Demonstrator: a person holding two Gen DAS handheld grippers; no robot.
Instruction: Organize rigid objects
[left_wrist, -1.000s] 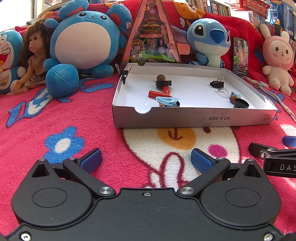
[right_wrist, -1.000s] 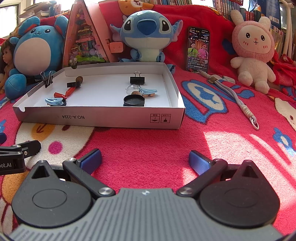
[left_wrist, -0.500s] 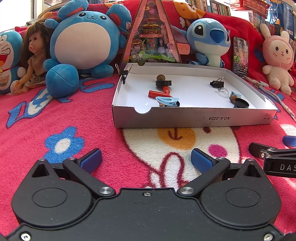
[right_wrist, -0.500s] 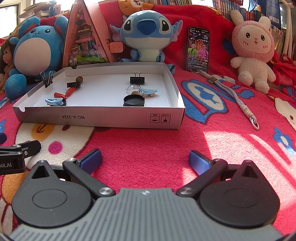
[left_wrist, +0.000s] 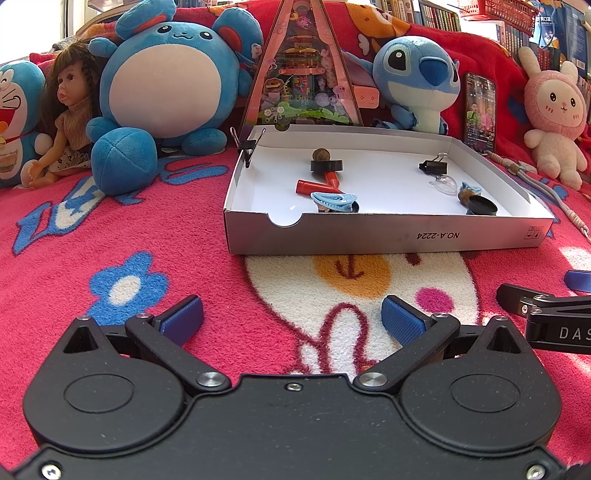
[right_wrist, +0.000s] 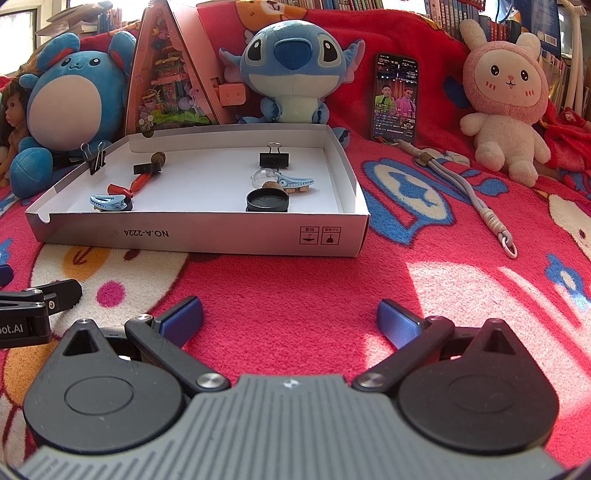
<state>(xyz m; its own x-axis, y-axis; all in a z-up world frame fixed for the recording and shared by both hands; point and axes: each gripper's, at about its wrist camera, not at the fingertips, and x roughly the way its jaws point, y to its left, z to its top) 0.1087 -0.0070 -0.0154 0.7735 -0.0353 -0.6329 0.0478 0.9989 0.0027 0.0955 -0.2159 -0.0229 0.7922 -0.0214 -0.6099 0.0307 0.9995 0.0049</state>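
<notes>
Two spread grippers low over a pink cartoon-print fleece blanket (right_wrist: 295, 288), facing a shallow white cardboard box tray (left_wrist: 388, 232) of small items.

Largest first: the tray lies on the blanket before a row of plush toys. The left gripper (left_wrist: 291, 319) and right gripper (right_wrist: 290, 319) both stand wide apart, holding nothing, well short of the tray. Inside it lie a black round lid (right_wrist: 267, 201) near the front wall, a red tube (left_wrist: 310, 187), a light-blue hair clip (left_wrist: 334, 202), and a black binder clip (right_wrist: 273, 158) toward the back; another binder clip (left_wrist: 246, 146) grips the tray's left rear corner.
</notes>
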